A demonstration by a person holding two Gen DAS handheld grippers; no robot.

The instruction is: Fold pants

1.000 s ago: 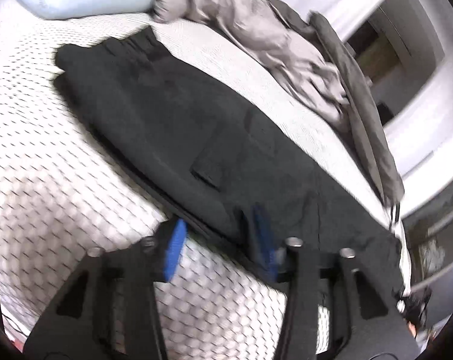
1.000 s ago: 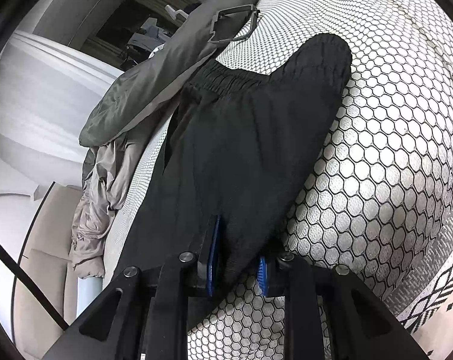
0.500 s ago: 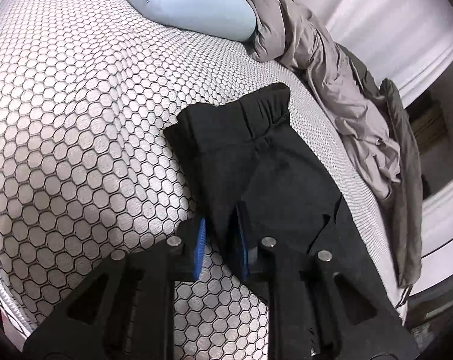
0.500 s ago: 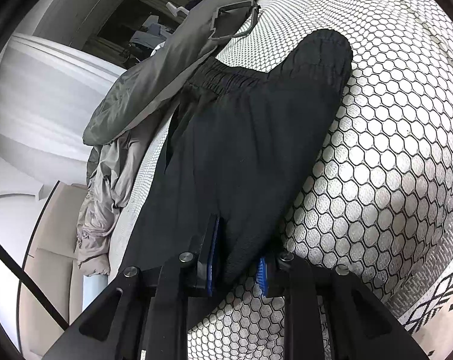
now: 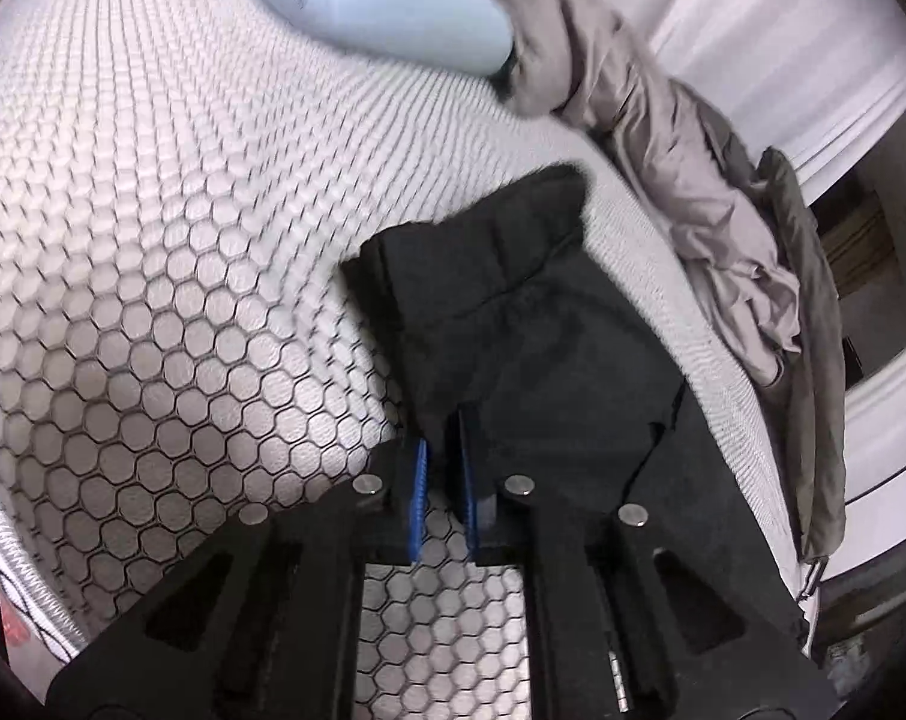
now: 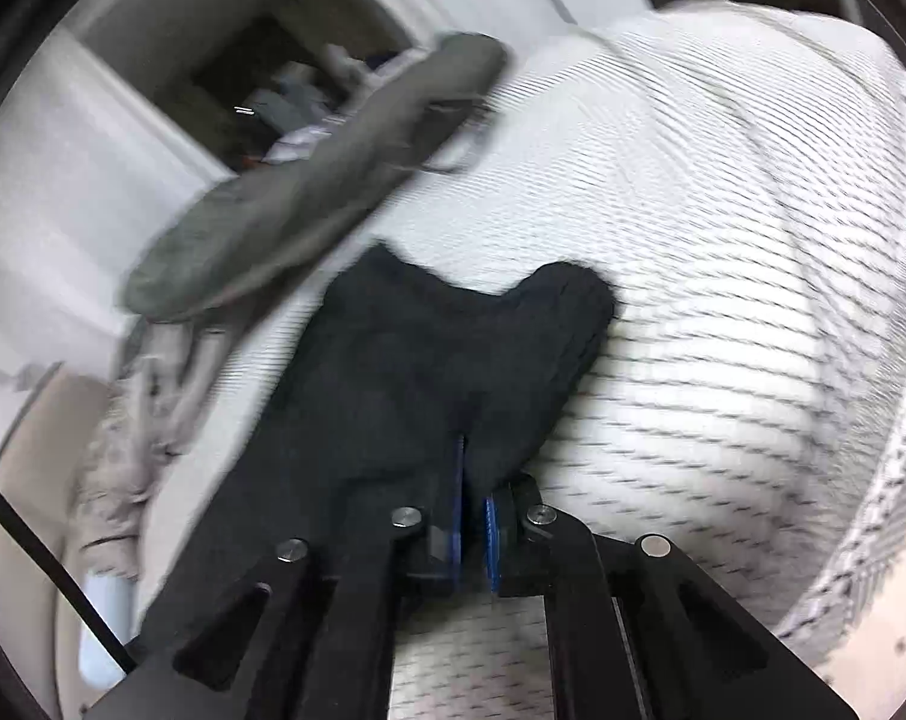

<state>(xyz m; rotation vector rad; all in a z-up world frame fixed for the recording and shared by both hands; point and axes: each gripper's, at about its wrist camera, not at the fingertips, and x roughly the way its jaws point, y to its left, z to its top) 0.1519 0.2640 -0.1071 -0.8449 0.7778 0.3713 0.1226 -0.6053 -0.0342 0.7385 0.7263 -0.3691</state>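
On the left, my left hand-held gripper [image 5: 444,483] has travelled along the near edge of the black pants [image 5: 549,354] toward the waistband and its jaws are closing, with the cloth edge already pinched between the pads. On the right, my right hand-held gripper [image 6: 474,516] has tightened fully on the pants and started lifting. The pants lie on the bed [image 5: 153,210], beside the grey clothes [image 5: 663,138]. I judge the fold can begin now.

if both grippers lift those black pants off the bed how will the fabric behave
The black pants look thin and creased, so they would likely drape and sag between the left gripper and right gripper. Probably light; the pinched edges may slip.
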